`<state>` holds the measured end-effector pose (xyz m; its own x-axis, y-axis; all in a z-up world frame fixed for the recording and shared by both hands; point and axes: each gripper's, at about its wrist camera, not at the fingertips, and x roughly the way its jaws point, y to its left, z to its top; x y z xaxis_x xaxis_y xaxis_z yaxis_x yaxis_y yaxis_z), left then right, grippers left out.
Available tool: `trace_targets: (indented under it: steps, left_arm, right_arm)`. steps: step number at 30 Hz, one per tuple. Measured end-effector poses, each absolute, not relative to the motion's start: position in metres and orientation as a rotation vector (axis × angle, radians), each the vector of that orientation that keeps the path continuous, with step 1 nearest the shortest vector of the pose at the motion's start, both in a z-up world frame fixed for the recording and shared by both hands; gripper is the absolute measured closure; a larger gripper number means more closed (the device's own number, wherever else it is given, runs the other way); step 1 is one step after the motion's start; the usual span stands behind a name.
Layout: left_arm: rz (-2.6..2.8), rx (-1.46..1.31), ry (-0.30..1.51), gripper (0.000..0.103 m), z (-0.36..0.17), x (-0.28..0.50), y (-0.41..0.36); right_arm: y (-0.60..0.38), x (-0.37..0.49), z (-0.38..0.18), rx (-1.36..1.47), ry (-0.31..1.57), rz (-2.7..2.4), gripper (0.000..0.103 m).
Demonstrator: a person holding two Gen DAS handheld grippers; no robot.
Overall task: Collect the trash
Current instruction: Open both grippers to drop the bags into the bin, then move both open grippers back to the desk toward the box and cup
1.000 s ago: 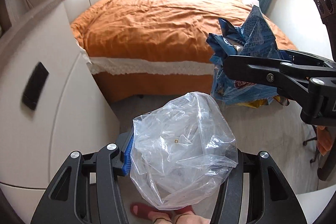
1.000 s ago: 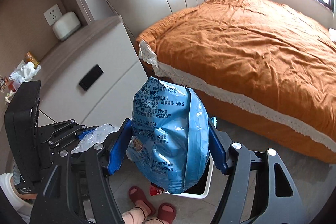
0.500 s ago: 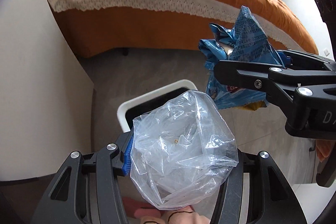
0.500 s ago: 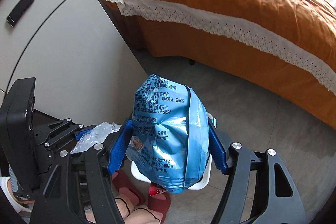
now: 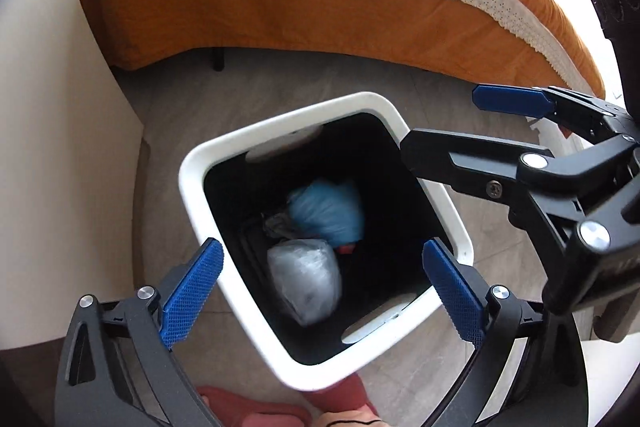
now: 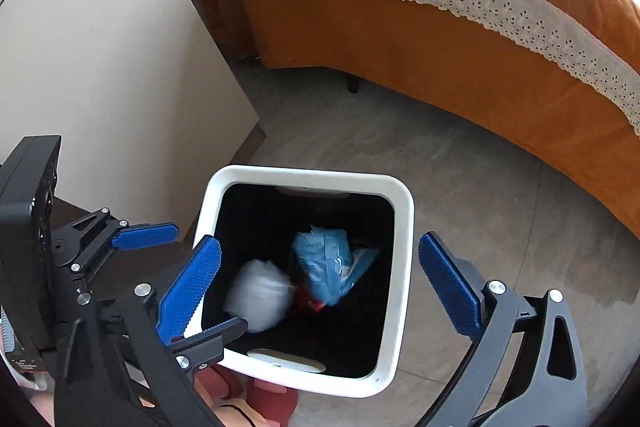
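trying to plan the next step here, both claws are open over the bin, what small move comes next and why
Probably lift both claws up and away from the white bin to go for more trash. The left claw and right claw are open and empty, and the clear plastic bag and blue snack bag are inside the bin.
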<state>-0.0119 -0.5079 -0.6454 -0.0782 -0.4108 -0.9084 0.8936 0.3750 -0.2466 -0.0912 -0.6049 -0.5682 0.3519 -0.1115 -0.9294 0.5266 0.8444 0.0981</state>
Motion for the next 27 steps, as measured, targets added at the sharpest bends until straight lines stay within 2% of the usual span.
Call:
trace_targets:
  steps: [7, 11, 18, 27]
  left_arm:
    - [-1.157, 0.506, 1.202, 0.005, -0.625, -0.005, -0.502]
    - [-1.136, 0.494, 1.179, 0.005, -0.590, 0.001, -0.500]
    - [-1.108, 0.461, 1.122, 0.005, -0.502, 0.009, -0.486]
    - [-1.092, 0.388, 0.996, 0.005, -0.363, 0.012, -0.467]
  right_arm:
    - [-0.602, -0.086, -0.552, 0.407, 1.138, -0.452, 0.004]
    - [-0.600, -0.081, -0.521, 0.413, 1.130, -0.456, 0.004]
    - [-0.590, -0.076, -0.439, 0.405, 1.088, -0.465, 0.004]
    - [-0.570, -0.074, -0.308, 0.367, 0.968, -0.467, 0.004]
